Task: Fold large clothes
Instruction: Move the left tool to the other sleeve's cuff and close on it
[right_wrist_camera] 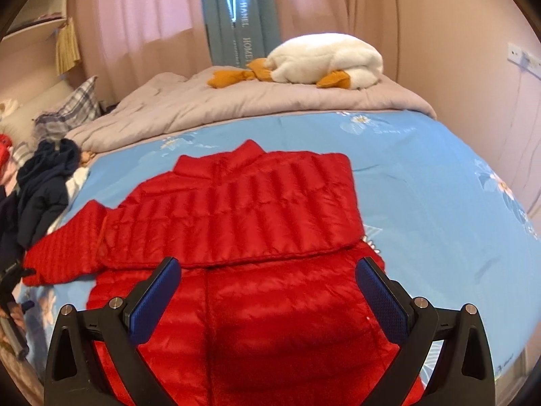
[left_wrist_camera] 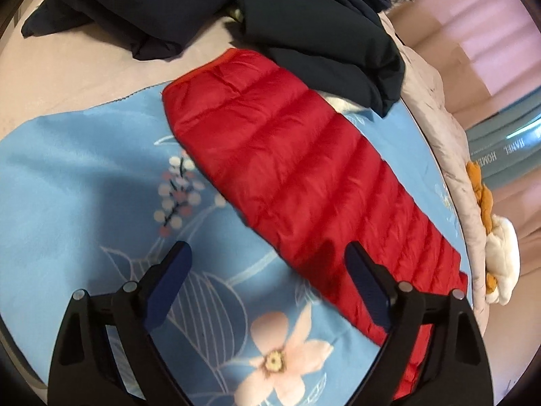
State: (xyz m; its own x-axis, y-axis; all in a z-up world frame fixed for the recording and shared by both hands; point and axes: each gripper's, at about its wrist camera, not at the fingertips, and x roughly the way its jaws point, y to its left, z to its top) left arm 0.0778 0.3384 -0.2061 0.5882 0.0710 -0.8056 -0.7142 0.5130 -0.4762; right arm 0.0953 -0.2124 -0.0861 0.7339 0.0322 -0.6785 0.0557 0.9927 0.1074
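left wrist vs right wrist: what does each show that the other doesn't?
Left wrist only: the outstretched red sleeve close up, and the big dark garment pile beside it.
Right wrist only: the whole red jacket with one sleeve folded across, and shelves.
Both: blue floral blanket, grey quilt, plush duck, curtains, open left gripper and right gripper.

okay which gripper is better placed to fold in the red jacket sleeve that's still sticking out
Left. The left gripper hangs open beside the outstretched sleeve of the red quilted puffer jacket; the right gripper sits over its body.

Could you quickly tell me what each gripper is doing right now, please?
Left gripper: jaws open, holding nothing.
Right gripper: jaws open, holding nothing, above the red jacket.
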